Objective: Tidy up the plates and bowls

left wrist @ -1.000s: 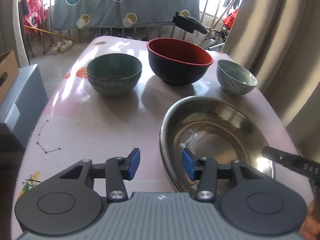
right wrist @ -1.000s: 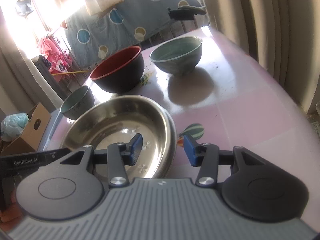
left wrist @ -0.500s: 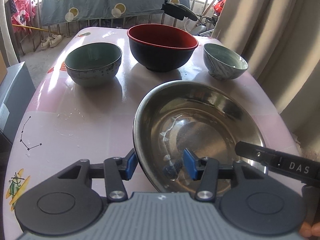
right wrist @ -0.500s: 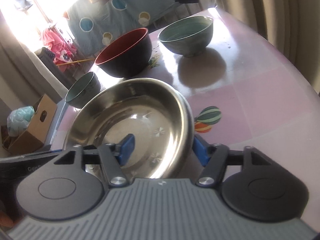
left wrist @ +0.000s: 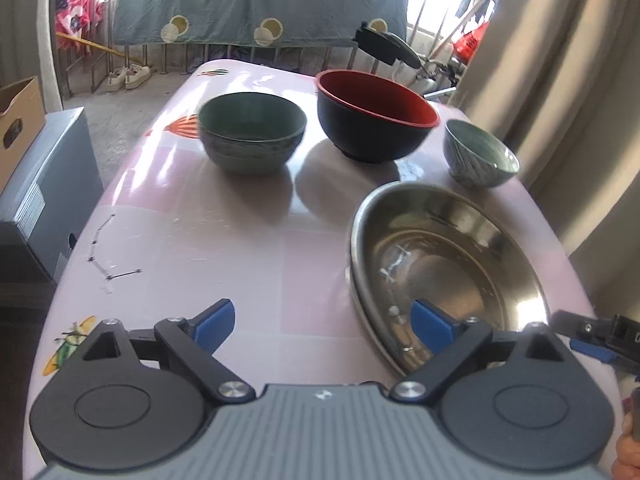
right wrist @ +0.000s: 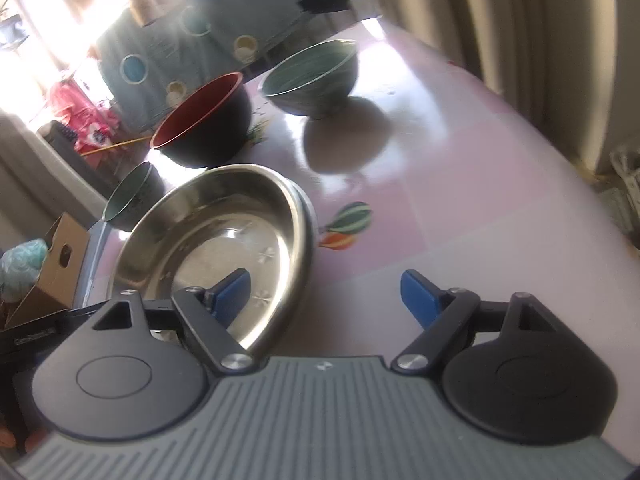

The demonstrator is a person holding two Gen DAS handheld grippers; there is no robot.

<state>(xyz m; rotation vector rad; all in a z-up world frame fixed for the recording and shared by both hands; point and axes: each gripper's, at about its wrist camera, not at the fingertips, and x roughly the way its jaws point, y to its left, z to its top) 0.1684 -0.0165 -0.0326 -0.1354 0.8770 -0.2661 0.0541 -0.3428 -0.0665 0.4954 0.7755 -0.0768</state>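
A wide steel basin rests on the pink table, with a second rim showing just under its own. My left gripper straddles its near left rim, jaws opening wide, pads clear of the metal. My right gripper straddles the opposite rim, also opening, one pad inside and one outside without pressing. Behind stand a dark green bowl, a red-and-black bowl and a small pale green bowl, all upright and apart.
A grey cabinet with a cardboard box stands off the table's left side. Beige curtains hang close along the right edge. A spotted blanket hangs on the railing beyond the far end.
Both pairs of jaws have spread much wider around the basin's rim. The left gripper has pulled back to the left, so the basin now sits further right in its view.
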